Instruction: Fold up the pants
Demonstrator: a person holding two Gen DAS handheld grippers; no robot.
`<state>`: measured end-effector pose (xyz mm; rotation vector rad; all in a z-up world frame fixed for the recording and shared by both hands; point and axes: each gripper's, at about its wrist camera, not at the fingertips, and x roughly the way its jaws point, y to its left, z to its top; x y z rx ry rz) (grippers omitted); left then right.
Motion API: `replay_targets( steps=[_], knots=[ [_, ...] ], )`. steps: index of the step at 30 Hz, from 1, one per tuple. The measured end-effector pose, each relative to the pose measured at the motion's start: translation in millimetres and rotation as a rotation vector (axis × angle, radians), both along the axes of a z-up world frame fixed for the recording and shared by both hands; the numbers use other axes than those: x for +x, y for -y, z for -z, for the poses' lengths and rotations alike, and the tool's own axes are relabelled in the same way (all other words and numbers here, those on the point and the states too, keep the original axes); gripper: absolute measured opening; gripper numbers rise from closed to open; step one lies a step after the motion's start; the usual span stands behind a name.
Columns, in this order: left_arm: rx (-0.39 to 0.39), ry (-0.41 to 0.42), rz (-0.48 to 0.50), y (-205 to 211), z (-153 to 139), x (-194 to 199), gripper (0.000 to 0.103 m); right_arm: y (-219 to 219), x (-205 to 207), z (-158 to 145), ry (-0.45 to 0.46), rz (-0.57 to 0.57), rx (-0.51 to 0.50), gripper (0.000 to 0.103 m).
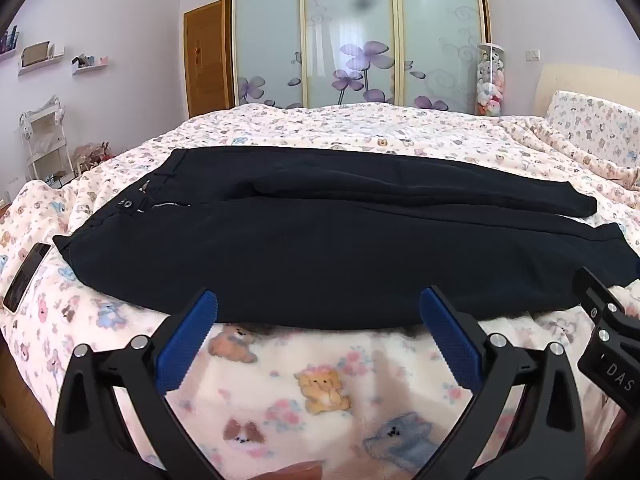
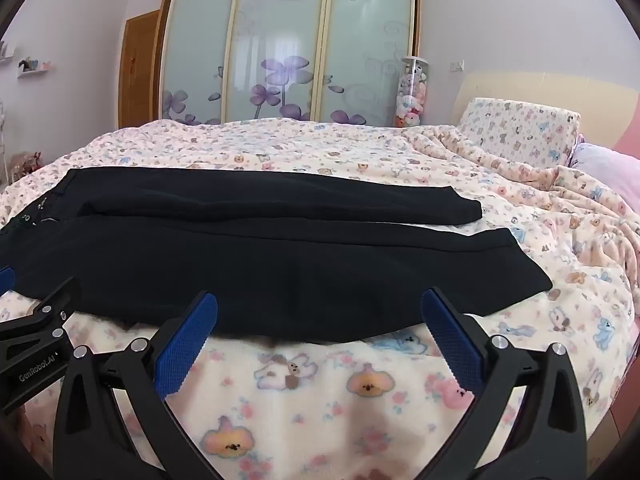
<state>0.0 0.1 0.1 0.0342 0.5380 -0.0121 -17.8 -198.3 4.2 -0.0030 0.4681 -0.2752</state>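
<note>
Both grippers, left (image 1: 318,312) and right (image 2: 319,312), wide open and empty, face the near edge of the pants (image 1: 320,248) spread on the bed (image 1: 304,384); next: grasp that edge.

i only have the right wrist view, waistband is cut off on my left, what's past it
Observer: A dark phone lies on the blanket, just beyond the waistband of the pants.
Operator: is the fly done up
Observer: No, the zipper shows open, with the button beside it.
Operator: left gripper holding anything
Observer: No, the left gripper is open, its fingertips at the near edge of the pants and nothing between them.
Operator: and the room on that side
Observer: A white shelf rack stands by the wall.
</note>
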Motion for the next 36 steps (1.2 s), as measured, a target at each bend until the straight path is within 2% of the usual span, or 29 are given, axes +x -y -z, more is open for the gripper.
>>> replay_targets(
  steps=[36],
  knots=[
    [0.002, -0.015, 0.0, 0.3, 4.0, -0.4, 0.101, 1.7, 1.0, 1.0, -0.004, -0.001, 0.008, 0.102]
  ],
)
